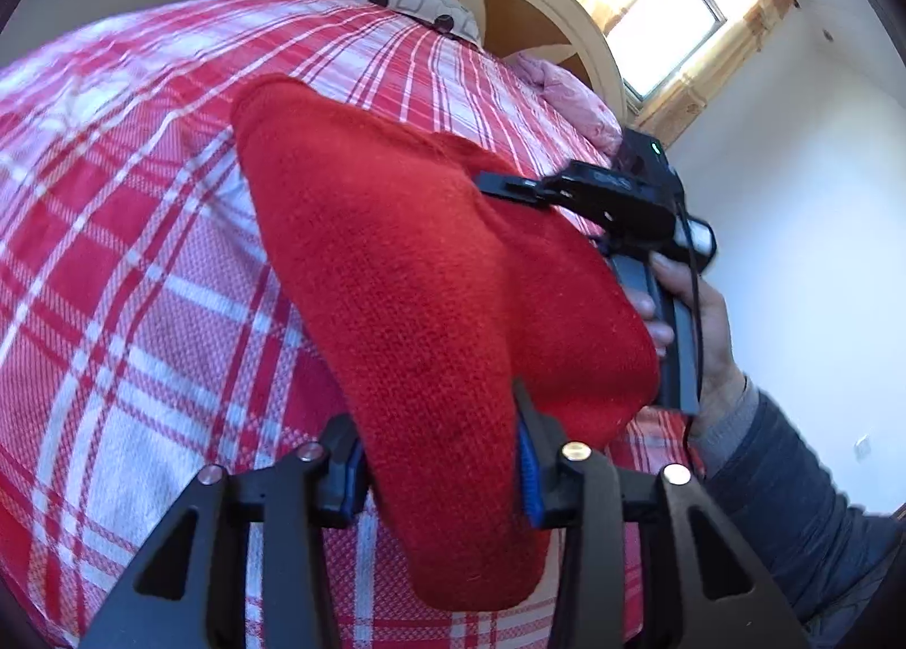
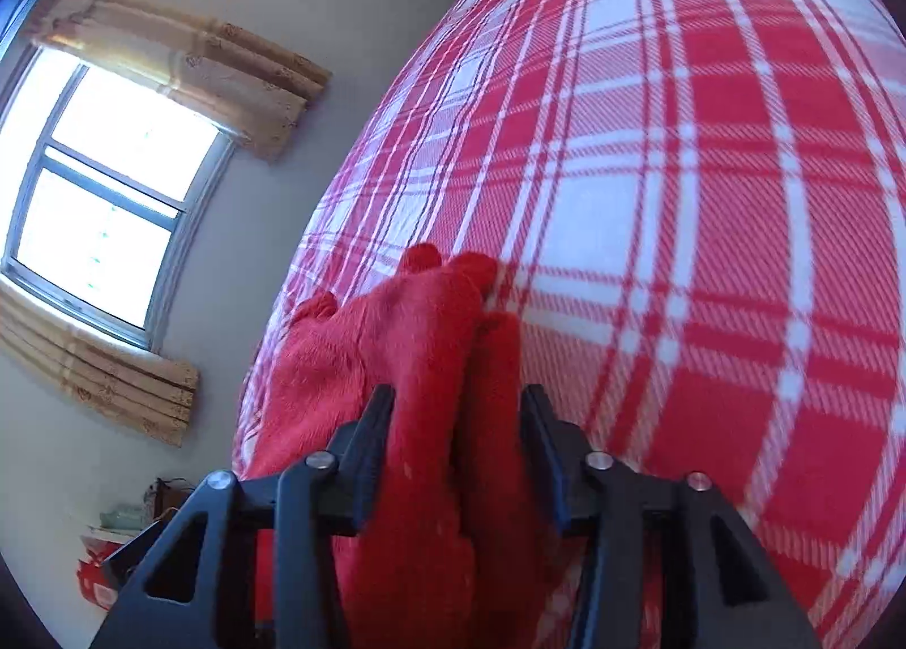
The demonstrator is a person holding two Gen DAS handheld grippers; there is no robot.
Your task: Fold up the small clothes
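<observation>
Knitwear (image 1: pixel 430 281), red, lies folded on the plaid bed (image 1: pixel 141 264). Left gripper (image 1: pixel 436 468) and right gripper (image 2: pixel 456 451) both straddle it, jaws apart, seemingly not pinching. Best lift them clear without snagging, so the fold stays flat.

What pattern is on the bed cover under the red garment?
Red-and-white plaid bed cover, clearest in the right wrist view.

Bright daylight pours in through the window (image 1: pixel 668 26), blown out to white glare in both views. Fisheye distortion bows the bed (image 2: pixel 679 196) and darkens the corners. The right wrist view is smeared by motion blur; the left stays sharper.
</observation>
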